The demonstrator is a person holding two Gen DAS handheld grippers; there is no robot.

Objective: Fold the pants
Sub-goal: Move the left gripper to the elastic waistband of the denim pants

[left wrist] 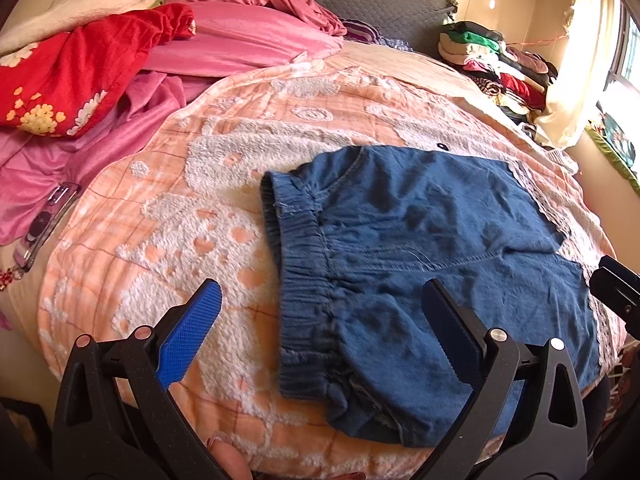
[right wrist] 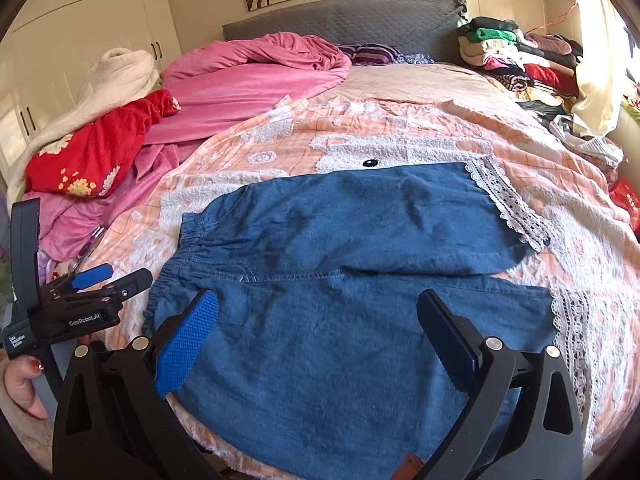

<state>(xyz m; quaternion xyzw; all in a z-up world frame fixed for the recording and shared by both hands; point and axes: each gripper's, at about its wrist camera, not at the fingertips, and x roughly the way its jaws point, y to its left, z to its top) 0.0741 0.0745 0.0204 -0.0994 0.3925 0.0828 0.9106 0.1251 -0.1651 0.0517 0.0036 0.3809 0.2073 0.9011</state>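
Note:
Blue denim pants (right wrist: 340, 264) with white lace hems (right wrist: 508, 200) lie flat on an orange-and-white fleece blanket (right wrist: 360, 132), elastic waistband (left wrist: 304, 280) to the left, legs to the right. They also show in the left wrist view (left wrist: 420, 248). My left gripper (left wrist: 320, 312) is open and empty, hovering just above the waistband end; it also shows in the right wrist view (right wrist: 108, 276). My right gripper (right wrist: 316, 320) is open and empty above the nearer leg. Its black body shows at the right edge of the left wrist view (left wrist: 616, 288).
Pink bedding (right wrist: 256, 80) and a red flowered blanket (right wrist: 96, 152) lie at the back left. A phone (left wrist: 44, 224) lies left of the blanket. A pile of folded clothes (right wrist: 516, 56) stands at the back right by the grey headboard (right wrist: 344, 20).

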